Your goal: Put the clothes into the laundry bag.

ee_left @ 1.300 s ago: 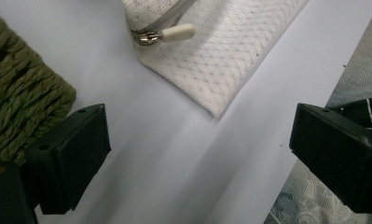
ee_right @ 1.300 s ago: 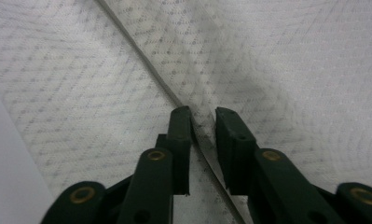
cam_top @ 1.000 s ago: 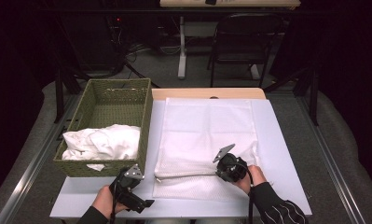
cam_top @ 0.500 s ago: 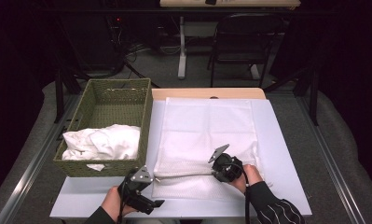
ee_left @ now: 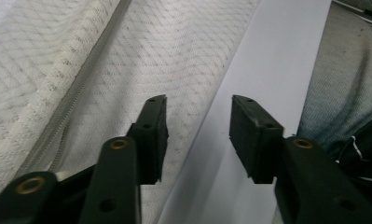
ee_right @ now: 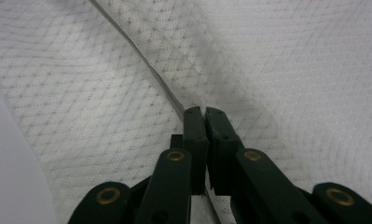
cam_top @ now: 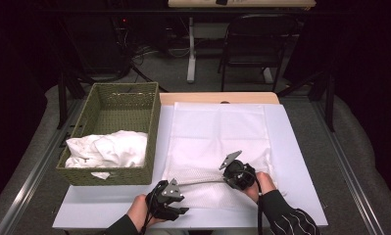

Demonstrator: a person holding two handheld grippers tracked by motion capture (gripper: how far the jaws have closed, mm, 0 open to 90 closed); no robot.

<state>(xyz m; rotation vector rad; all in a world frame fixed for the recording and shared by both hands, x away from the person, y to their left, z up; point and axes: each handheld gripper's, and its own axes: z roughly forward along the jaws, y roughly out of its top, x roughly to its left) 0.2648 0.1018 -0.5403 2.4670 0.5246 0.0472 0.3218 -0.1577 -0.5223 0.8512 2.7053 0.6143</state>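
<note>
Mesh laundry bag [cam_top: 217, 147] lying flat on the table [cam_top: 296, 161]: right gripper [ee_right: 204, 112] is clamped on its zipper [ee_right: 141, 60], while left gripper [ee_left: 197, 123], jaws just closing but not yet gripping, should slide leftward over the bag's edge under its left jaw before pinching.

A woven green basket [cam_top: 85, 122] stands at the table's [cam_top: 301, 156] left edge, with crumpled white cloth [cam_top: 109, 149] heaped in its near end. Past the table's far edge, a dark folding chair [cam_top: 254, 49] and a white desk leg [cam_top: 191, 49] stand on grey floor.
</note>
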